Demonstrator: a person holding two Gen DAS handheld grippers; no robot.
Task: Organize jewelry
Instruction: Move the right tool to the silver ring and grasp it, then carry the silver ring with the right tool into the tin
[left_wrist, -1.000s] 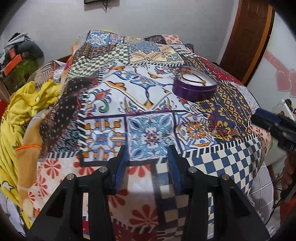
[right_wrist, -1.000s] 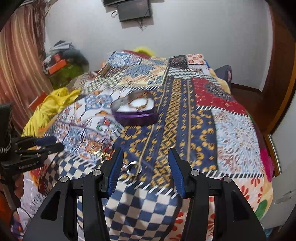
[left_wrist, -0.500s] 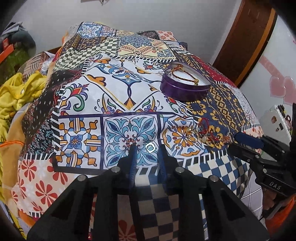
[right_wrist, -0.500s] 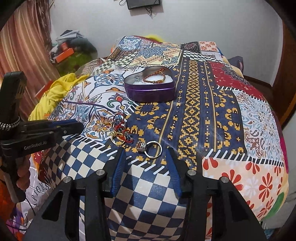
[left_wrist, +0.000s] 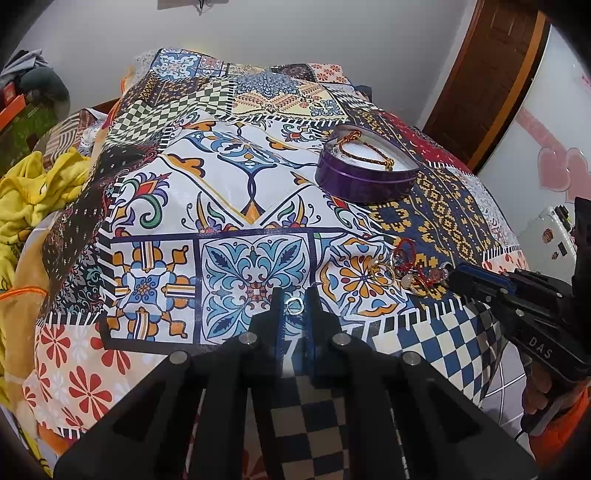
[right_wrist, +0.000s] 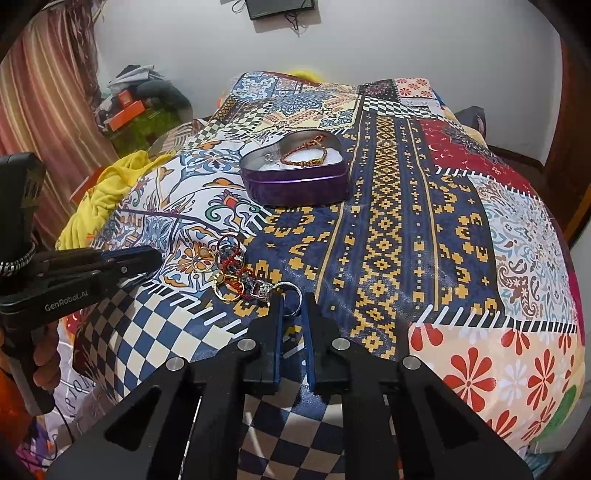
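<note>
My left gripper (left_wrist: 294, 301) points down at the patchwork bedspread (left_wrist: 229, 192), its jaws closing onto a small silver ring (left_wrist: 294, 306) pinched between the blue pads. My right gripper (right_wrist: 292, 304) has its jaws closing onto a larger silver key ring (right_wrist: 291, 293) that is joined to a beaded charm (right_wrist: 258, 290). Just left of it lies a heap of gold rings and red beaded pieces (right_wrist: 227, 264), which the left wrist view shows as a jewelry heap (left_wrist: 400, 269). Farther back stands an open purple heart-shaped tin (right_wrist: 295, 184), also the tin (left_wrist: 365, 181), holding a red-gold bracelet (right_wrist: 301, 155).
A yellow cloth (left_wrist: 33, 195) is bunched at the bed's left side. Clutter with orange boxes (right_wrist: 127, 107) sits in the far left corner. A brown door (left_wrist: 491, 74) stands at the right. The bed's near edge drops off just under both grippers.
Both grippers went from wide open to closed and dipped toward the bedspread. The left one closed on the small ring, the right one on the key ring.
</note>
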